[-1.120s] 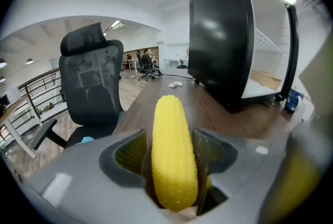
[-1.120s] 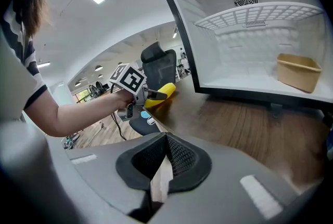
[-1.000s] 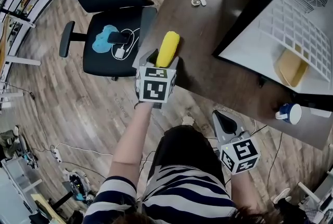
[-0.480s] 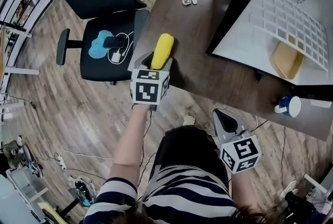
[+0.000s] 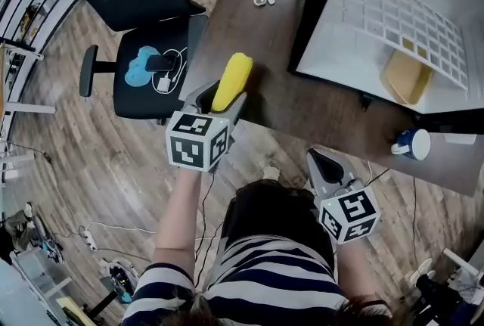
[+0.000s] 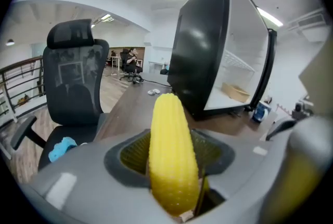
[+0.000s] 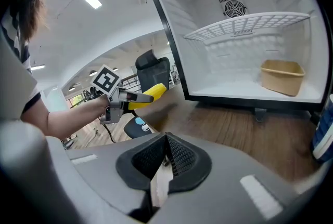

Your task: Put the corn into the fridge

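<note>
Wooden desk (image 5: 280, 116) carries the open fridge (image 5: 355, 52). Left gripper (image 5: 218, 101) clamps the corn (image 5: 232, 79) (well short of the shelves); right gripper (image 5: 324, 166) closed, empty. Insertion outstanding.

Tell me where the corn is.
In the head view, left of centre: the corn is clamped in the left gripper over the table edge, left of the open fridge.

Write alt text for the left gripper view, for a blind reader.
A yellow corn cob is clamped between the jaws of the left gripper, pointing forward. Beyond it an open black fridge with a white interior stands on a wooden desk, with a black office chair at left.
</note>
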